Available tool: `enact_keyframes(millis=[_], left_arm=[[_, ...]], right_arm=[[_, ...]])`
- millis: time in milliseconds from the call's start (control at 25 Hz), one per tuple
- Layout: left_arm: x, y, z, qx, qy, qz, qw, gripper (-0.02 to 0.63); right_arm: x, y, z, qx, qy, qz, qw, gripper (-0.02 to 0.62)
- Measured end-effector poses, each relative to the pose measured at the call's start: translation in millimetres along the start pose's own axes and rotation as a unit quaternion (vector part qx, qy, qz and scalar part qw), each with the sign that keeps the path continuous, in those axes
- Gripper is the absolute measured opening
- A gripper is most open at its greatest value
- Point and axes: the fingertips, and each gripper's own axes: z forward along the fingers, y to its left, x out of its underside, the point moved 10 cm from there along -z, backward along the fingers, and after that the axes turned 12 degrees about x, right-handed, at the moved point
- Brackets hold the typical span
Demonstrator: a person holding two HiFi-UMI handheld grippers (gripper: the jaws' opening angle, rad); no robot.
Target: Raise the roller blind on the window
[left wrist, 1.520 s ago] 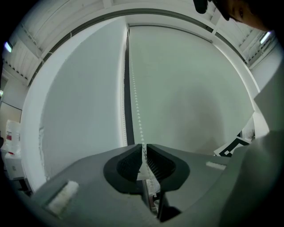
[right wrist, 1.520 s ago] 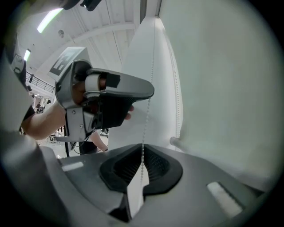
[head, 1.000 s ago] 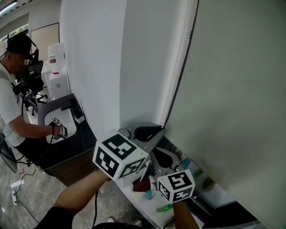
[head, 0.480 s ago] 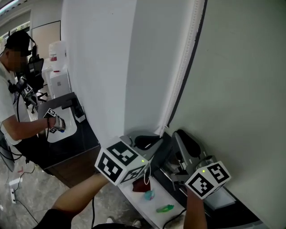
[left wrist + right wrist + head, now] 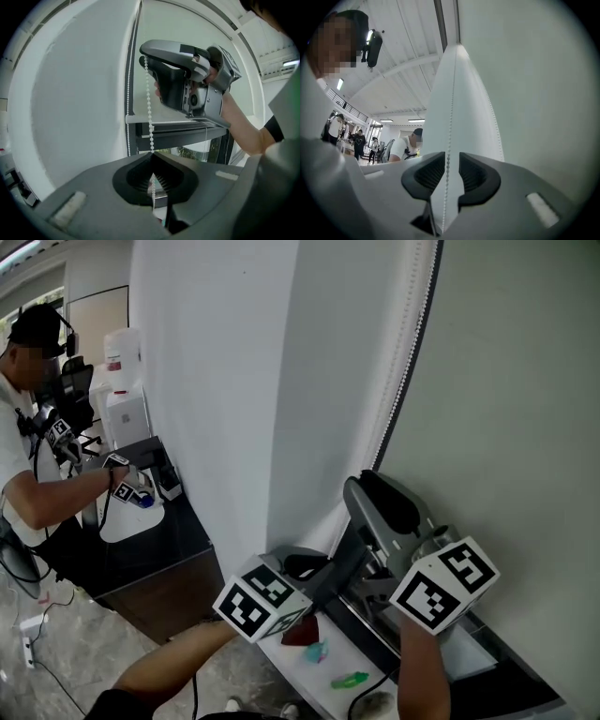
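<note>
The roller blind (image 5: pixel 506 418) hangs pale grey-green at the right, and its bottom bar (image 5: pixel 173 121) crosses above a strip of bare window. Along the blind's left edge runs the white bead chain (image 5: pixel 405 381). My left gripper (image 5: pixel 323 563) is low and shut on the bead chain (image 5: pixel 149 103), which stretches taut above its jaws (image 5: pixel 151 153). My right gripper (image 5: pixel 367 486) is higher up the same chain. In the right gripper view the chain (image 5: pixel 451 117) passes through the gap between the right gripper's (image 5: pixel 451 155) pads, which stand apart from it. The left gripper view shows that gripper (image 5: pixel 143 57) overhead.
A white pillar (image 5: pixel 216 381) stands just left of the chain. Below my hands a white sill (image 5: pixel 291 662) carries a dark red thing (image 5: pixel 302 632) and small green and blue items. At the far left a person (image 5: pixel 28 456) works at a dark desk with other grippers.
My right gripper has risen from below the left gripper to well above it, along the chain. My left gripper has sunk lower with the chain in its jaws.
</note>
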Motion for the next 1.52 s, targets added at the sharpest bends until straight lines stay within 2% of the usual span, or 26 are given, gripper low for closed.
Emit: enact_keyframes(millis=[80,240,400,560,680,800,920,1000,1160,1280,1520], left_arm=[[5.9,-0.9,1.1,0.002,0.002,-0.005,1.0,0.011],[17.8,-0.4,6.4,0.0,0.013,-0.008,0.9999,0.011],[18.6,1.5,6.7,0.0,0.01,-0.014,0.9999,0.011],[19.8,6.9,-1.4,0.006,0.002,-0.013,0.9999,0.012],[12.2,6.5,-13.9,0.001,-0.046,-0.022,0.9987,0.028],[-12.3,-0.5,-30.9,0.01,-0.109,-0.029,0.9936,0.091],[-42.0,-7.9,-46.3,0.003,-0.15,-0.011,0.9886,0.091],[-59.5,-11.9,-54.7,-0.008,-0.161,0.008,0.9869,0.091],[-76.1,-14.6,-64.2,-0.051,-0.133,0.071,0.9873,0.091],[-89.5,-13.9,-66.8,-0.083,-0.121,0.096,0.9846,0.091],[-87.5,-20.3,-70.0,-0.12,-0.124,0.153,0.973,0.091]], right_arm=[[-2.6,0.5,1.3,-0.001,-0.007,-0.005,1.0,0.055],[-0.3,2.4,4.5,0.001,-0.001,-0.03,1.0,0.021],[0.5,1.2,5.5,0.005,0.002,-0.026,1.0,0.008],[5.3,0.3,6.2,0.031,-0.017,-0.052,0.998,0.007],[9.4,-2.7,1.9,0.031,-0.03,-0.038,0.998,0.008],[9.1,-2.8,-3.6,0.029,-0.035,-0.033,0.998,0.007],[8.3,-3.1,-7.9,0.034,-0.034,-0.037,0.998,0.007],[10.6,-3.6,-9.2,0.038,-0.029,-0.042,0.998,0.008],[25.4,-4.1,-10.8,0.046,0.003,-0.056,0.997,0.007],[41.3,-13.2,-13.5,0.05,0.034,-0.052,0.997,0.006],[111.4,-8.9,-27.3,0.054,0.084,-0.035,0.994,0.006]])
